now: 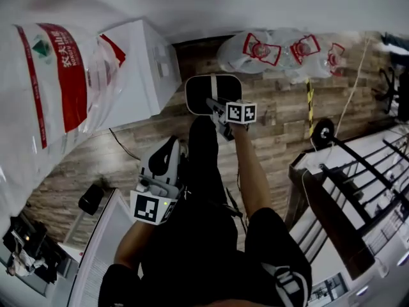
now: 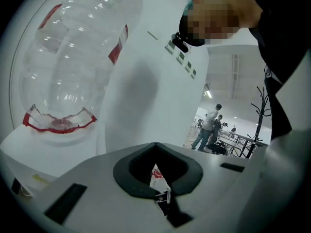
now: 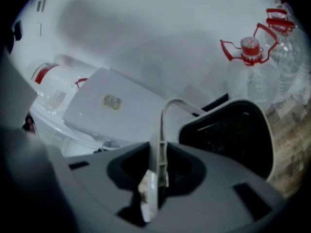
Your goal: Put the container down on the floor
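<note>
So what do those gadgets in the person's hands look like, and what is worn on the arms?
The left gripper and right gripper are pale grey plastic shells with black lining round the jaws. Each carries a cube of black-and-white square markers. The person wears black short sleeves.

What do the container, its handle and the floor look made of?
container: likely moulded plastic, black semi-gloss inside, white rim; smooth rounded corners.
handle: thin pale strip, bowed above the right claw, probably plastic.
floor: brown plank pattern with grain, matte; wood or laminate, can't tell.
</note>
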### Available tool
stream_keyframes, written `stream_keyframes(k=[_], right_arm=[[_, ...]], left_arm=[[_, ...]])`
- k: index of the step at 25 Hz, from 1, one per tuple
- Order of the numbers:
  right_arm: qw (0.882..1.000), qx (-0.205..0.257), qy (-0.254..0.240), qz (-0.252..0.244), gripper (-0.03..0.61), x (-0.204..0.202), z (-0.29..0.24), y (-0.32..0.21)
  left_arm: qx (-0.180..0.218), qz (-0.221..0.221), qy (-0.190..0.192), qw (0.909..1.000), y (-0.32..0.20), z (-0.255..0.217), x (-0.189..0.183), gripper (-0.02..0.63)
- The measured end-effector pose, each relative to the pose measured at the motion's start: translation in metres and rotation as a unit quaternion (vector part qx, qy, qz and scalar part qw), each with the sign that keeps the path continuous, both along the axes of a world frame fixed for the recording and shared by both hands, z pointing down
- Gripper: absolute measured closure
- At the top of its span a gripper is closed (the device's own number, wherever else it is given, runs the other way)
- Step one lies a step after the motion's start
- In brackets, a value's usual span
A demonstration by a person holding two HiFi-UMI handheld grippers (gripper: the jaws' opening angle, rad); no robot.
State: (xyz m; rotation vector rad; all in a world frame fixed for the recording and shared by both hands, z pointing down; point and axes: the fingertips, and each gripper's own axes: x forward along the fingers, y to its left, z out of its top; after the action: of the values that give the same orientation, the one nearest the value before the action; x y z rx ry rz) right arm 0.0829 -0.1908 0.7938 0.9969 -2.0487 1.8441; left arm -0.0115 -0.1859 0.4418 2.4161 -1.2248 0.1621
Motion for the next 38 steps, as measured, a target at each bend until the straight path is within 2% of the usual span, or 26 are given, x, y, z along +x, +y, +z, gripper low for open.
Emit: stream_keyframes(k=[11,21,28,38], right_arm=[[0.999,-0.004,0.021,-0.037,0.483,-0.007,0.085,-0.039],[0.999,-0.007,0.021,-0.046,0.483,-0.021,0.144,-0.067],[0.997,-0.001,0.02,-0.072,0.483,-0.034,0.17,-0.087],[0.997,-0.004,0.025,-0.079,0.482,-0.042,0.217,-0.111]], left_arm=[[-0.033,-0.03,-0.002,0.999,-0.021,0.046,0.008,0.586],[-0.057,-0.029,0.001,0.998,-0.019,0.072,0.011,0.586],[-0.076,-0.041,-0.002,0.9963,-0.016,0.09,0.005,0.586],[-0.08,-0.055,0.0,0.9953,-0.027,0.113,0.002,0.586]])
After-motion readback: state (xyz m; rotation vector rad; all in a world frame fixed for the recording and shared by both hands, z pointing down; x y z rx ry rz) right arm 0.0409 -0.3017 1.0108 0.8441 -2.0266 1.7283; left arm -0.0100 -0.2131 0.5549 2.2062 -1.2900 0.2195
